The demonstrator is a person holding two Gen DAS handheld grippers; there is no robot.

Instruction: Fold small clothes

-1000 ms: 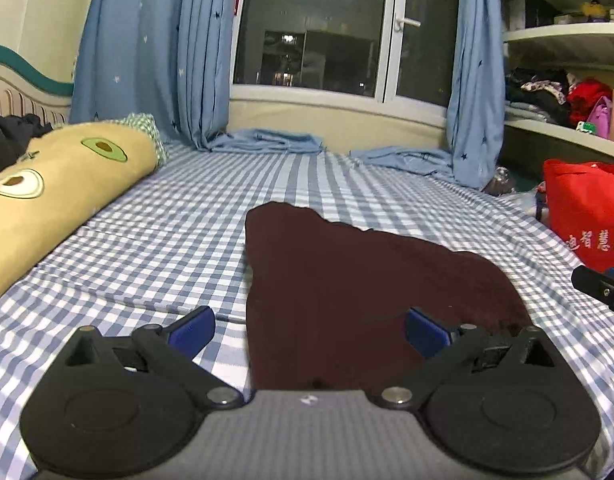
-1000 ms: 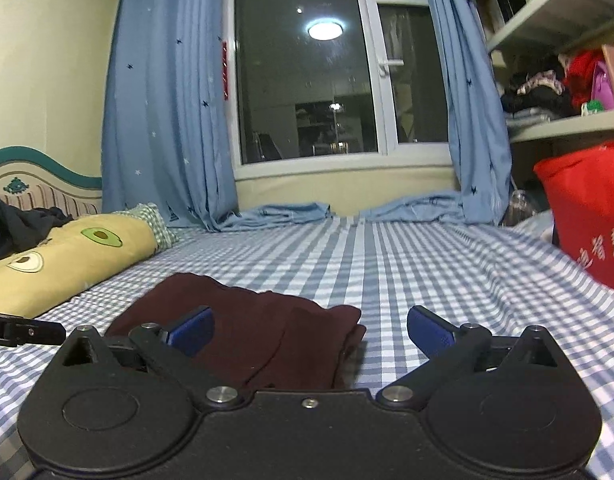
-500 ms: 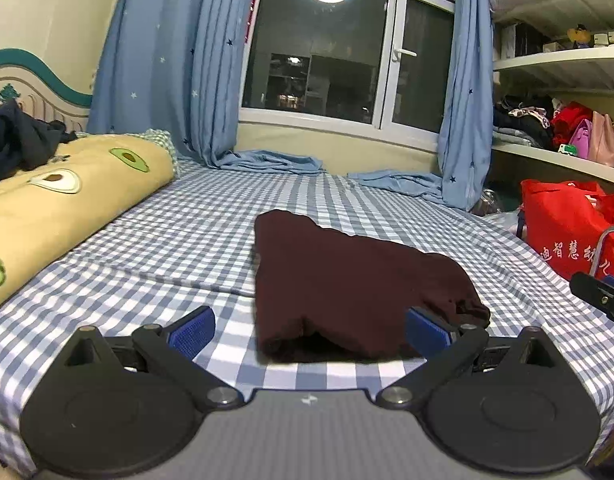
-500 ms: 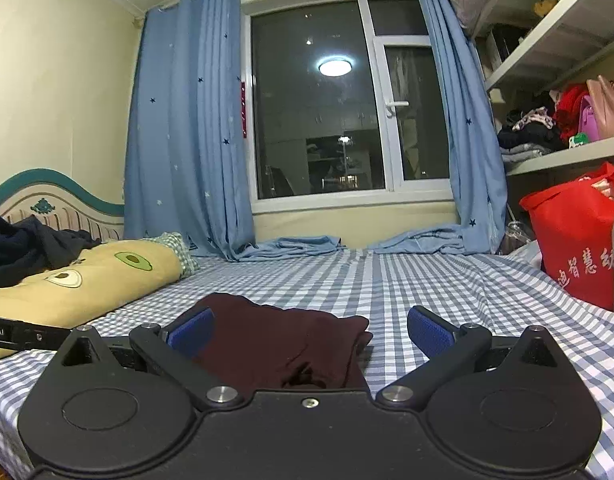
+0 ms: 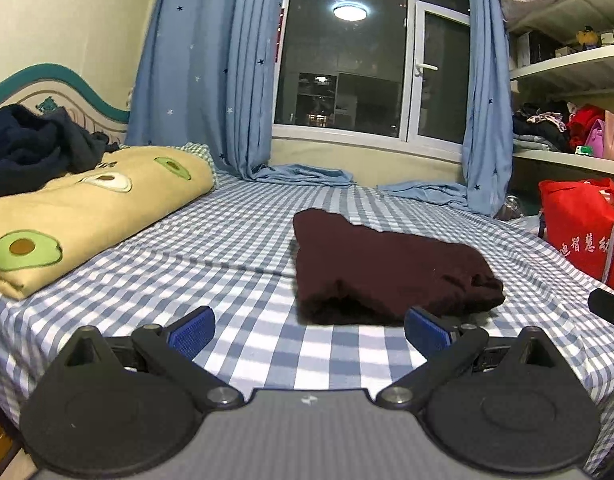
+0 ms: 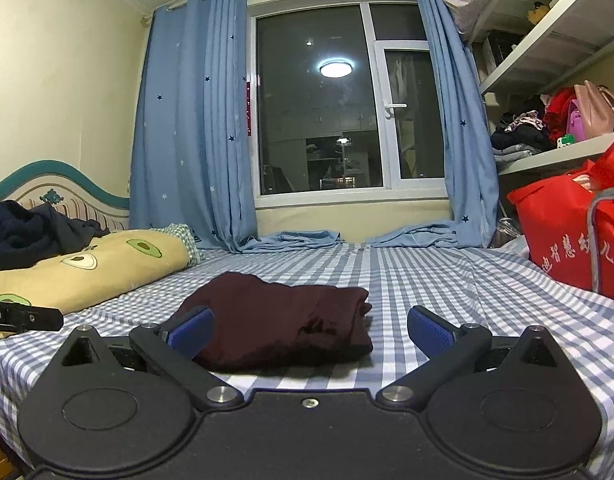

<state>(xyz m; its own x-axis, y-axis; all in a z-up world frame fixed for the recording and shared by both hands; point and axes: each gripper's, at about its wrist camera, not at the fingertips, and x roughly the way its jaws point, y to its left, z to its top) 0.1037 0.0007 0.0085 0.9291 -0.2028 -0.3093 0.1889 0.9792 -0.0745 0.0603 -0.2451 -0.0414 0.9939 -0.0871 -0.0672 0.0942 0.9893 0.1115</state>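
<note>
The checked bed sheet (image 5: 235, 248) carries a folded maroon garment (image 5: 383, 268) near its front edge, well right of the avocado-print quilt (image 5: 91, 204). Just short of the garment, the left gripper (image 5: 309, 330) and right gripper (image 6: 309, 330) hang spread wide and empty. The fold looks finished, so any tidying should press its loose front edge flat without dragging the bundle.

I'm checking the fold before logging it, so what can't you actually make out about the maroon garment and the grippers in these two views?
- Maroon garment: its underside and inner layers are hidden by its own top fold, both views.
- Its near left corner: covered by the right gripper finger, right wrist view.
- The other gripper: only a black tip at the frame edge in each view.
- Garment type: not discernible.
</note>
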